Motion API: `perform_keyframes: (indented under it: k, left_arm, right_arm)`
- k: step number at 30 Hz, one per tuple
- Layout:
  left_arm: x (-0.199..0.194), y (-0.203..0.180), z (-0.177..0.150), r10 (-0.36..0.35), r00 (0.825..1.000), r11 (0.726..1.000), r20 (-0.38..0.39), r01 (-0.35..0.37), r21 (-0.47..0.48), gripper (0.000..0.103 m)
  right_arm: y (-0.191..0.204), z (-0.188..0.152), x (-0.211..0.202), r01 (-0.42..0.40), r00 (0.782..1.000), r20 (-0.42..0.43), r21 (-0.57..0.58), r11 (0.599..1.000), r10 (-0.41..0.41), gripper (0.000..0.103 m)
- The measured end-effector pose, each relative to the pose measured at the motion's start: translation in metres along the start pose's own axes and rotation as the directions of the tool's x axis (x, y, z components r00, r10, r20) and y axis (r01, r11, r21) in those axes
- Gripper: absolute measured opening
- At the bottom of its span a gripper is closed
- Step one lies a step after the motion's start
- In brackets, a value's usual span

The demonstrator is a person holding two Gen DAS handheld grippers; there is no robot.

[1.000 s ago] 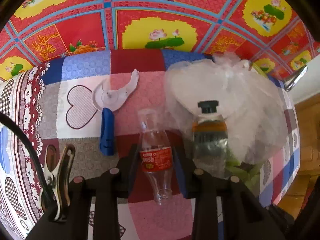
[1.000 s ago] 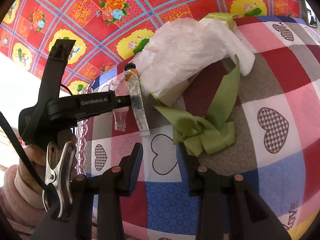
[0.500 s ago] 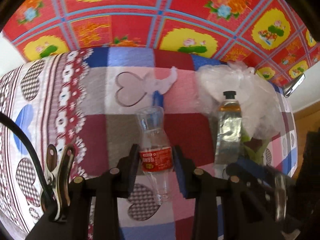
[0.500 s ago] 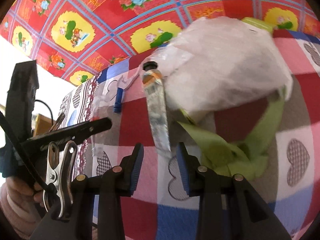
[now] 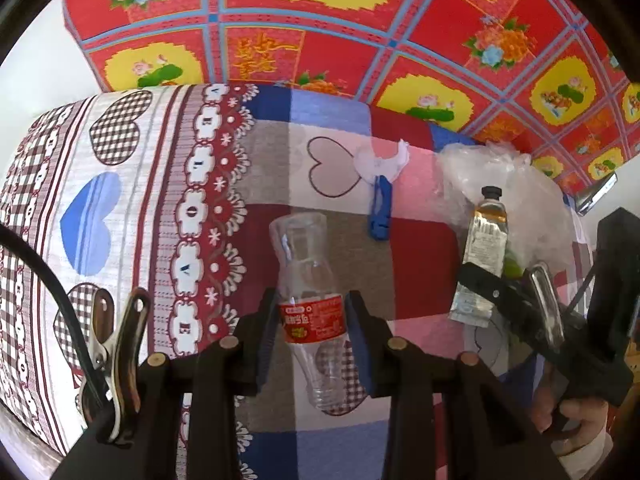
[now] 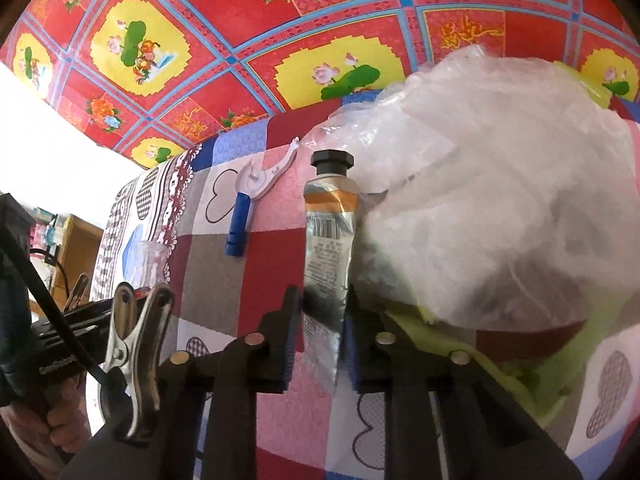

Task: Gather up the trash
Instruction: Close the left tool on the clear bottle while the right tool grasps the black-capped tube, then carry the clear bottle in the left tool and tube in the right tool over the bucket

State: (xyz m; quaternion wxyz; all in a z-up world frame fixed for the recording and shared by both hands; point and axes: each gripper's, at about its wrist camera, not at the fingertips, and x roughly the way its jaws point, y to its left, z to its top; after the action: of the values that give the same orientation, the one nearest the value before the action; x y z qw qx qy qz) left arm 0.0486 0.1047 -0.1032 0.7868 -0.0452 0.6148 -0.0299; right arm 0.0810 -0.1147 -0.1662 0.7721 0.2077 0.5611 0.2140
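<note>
1. Bottle (image 5: pixel 310 312) sits clamped at its label in the left gripper (image 5: pixel 311 328), off the cloth (image 5: pixel 200 208) for carrying.
2. Right gripper (image 6: pixel 320 330) is closing around the tube (image 6: pixel 328 248), crimped end between its jaws.
3. Farther off, bag (image 6: pixel 500 200) and blue clip (image 6: pixel 237 230) wait.

Your clear bottle (image 5: pixel 311 304), capless with a red label, is hanging neck-down over the quilt. Your silver tube (image 6: pixel 328 248), black-capped, is pointing cap-away beside a crumpled clear bag (image 6: pixel 492 184). A blue-handled white scrap (image 5: pixel 380 200) is lying flat beyond.
</note>
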Motion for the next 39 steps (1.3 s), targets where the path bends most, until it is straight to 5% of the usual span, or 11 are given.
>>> perform_keyframes:
  k: [3,25,39]
  left_arm:
    - [-0.003,0.004,-0.002,0.002,1.000,1.000,0.008,-0.002,-0.009,0.035]
    - [-0.045,0.044,-0.024,0.026,0.997,0.997,0.074,-0.020,-0.070,0.035]
    - [-0.080,0.105,-0.024,0.030,0.994,0.999,0.108,-0.025,-0.047,0.035]
  right_arm:
    - [0.005,0.000,0.001,0.002,1.000,0.008,-0.014,1.000,-0.002,0.003]
    - [0.064,-0.028,-0.021,-0.102,0.995,0.010,-0.122,0.987,0.103,0.003]
    - [0.143,-0.050,-0.021,-0.107,0.994,0.017,-0.154,0.982,0.111,0.003]
